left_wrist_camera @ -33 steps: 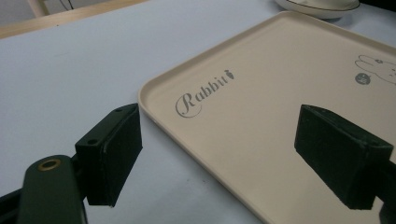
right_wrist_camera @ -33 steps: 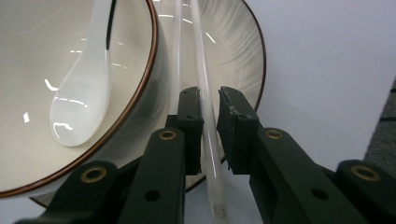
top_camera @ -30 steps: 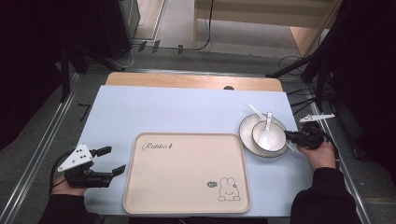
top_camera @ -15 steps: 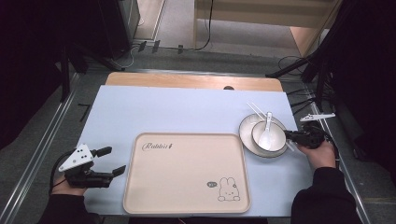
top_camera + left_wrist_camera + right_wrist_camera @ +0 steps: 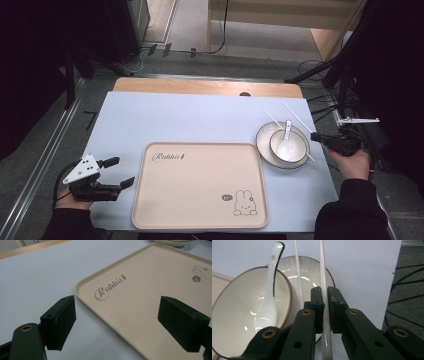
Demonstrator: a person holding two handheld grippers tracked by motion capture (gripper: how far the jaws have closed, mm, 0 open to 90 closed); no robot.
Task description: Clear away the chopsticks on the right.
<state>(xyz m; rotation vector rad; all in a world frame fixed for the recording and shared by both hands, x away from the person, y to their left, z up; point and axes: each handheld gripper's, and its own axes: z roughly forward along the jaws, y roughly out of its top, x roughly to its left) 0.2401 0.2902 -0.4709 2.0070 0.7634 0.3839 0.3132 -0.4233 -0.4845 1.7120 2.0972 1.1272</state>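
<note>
Spoon (image 5: 285,144) inside bowl (image 5: 300,149) on plate (image 5: 265,140)

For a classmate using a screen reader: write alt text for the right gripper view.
Black tongs shut on one white chopstick. A second chopstick lies beside it across a white plate, left of which a bowl holds a white spoon.

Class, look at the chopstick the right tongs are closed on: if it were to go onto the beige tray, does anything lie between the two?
Yes. The bowl with its spoon, on the plate, sits between the chopstick and the tray.
</note>
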